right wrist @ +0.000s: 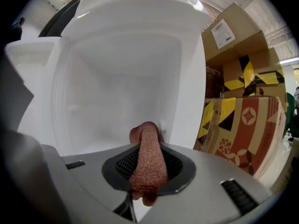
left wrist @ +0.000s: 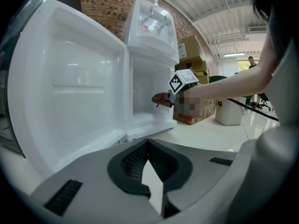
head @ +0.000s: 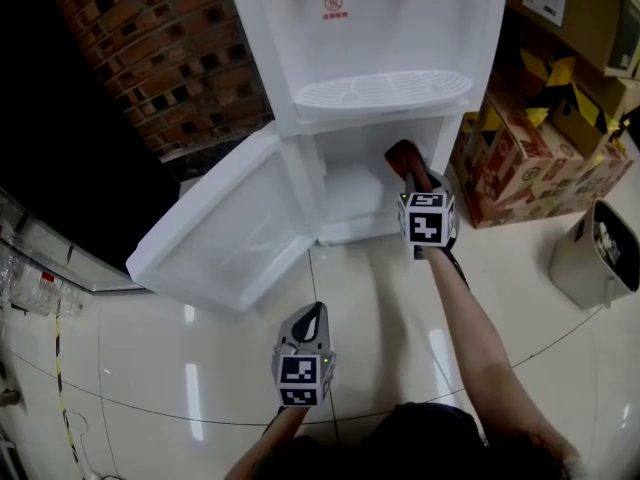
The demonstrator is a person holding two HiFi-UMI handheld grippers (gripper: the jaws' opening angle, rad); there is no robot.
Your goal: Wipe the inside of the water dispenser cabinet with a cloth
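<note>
The white water dispenser (head: 370, 28) stands with its lower cabinet (head: 350, 183) open and the door (head: 230, 228) swung out to the left. My right gripper (head: 415, 178) is at the cabinet's right edge, shut on a reddish-brown cloth (head: 403, 156). In the right gripper view the cloth (right wrist: 149, 162) sticks out between the jaws towards the white inner wall (right wrist: 117, 87). My left gripper (head: 312, 313) hangs low over the floor in front of the door, shut and holding nothing. From the left gripper view the cloth (left wrist: 161, 98) shows at the cabinet mouth.
Cardboard boxes (head: 530, 158) are stacked right of the dispenser, close to my right arm. A beige bin (head: 595, 258) stands further right. A brick wall (head: 160, 48) lies behind on the left, and a glass-fronted shelf (head: 40, 258) at the far left. The floor is glossy tile.
</note>
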